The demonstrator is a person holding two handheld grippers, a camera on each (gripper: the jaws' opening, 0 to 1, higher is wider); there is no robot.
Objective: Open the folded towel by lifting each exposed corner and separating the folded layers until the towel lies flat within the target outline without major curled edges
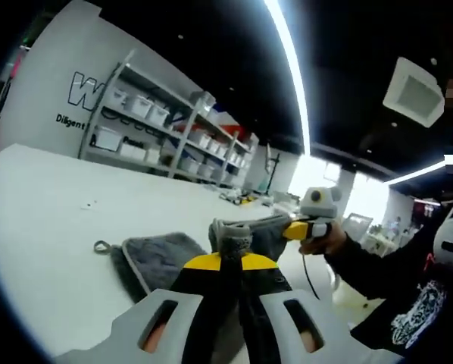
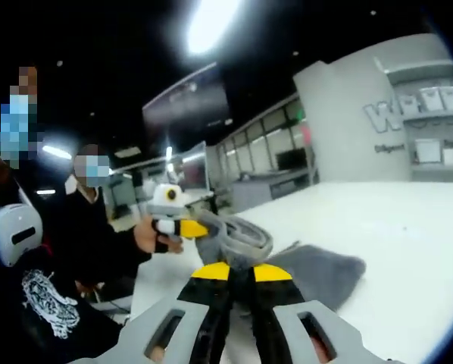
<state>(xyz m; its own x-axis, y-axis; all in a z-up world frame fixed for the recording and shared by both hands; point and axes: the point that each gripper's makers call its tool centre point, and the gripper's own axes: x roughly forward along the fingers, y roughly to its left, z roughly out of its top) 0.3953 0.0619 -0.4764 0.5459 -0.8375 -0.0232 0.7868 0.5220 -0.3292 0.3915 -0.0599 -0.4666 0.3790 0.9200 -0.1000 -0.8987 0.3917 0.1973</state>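
A grey towel (image 1: 160, 258) lies partly folded on the white table (image 1: 52, 220), with a small hanging loop (image 1: 101, 246) at its left corner. My left gripper (image 1: 230, 262) is shut on a raised corner of the towel, lifted off the table. Just to its right, my right gripper (image 1: 291, 230) pinches another part of the same raised edge. In the right gripper view my right gripper (image 2: 240, 271) is shut on the bunched towel edge (image 2: 245, 236), and my left gripper (image 2: 196, 227) grips it from the left. The rest of the towel (image 2: 321, 269) rests on the table.
Shelves with white bins (image 1: 158, 129) stand along the far wall behind the table. The person holding the grippers, in black clothes (image 1: 408, 296), is close on the right. Another person (image 2: 90, 220) stands beyond the table's edge. Bare table (image 2: 408, 227) spreads around the towel.
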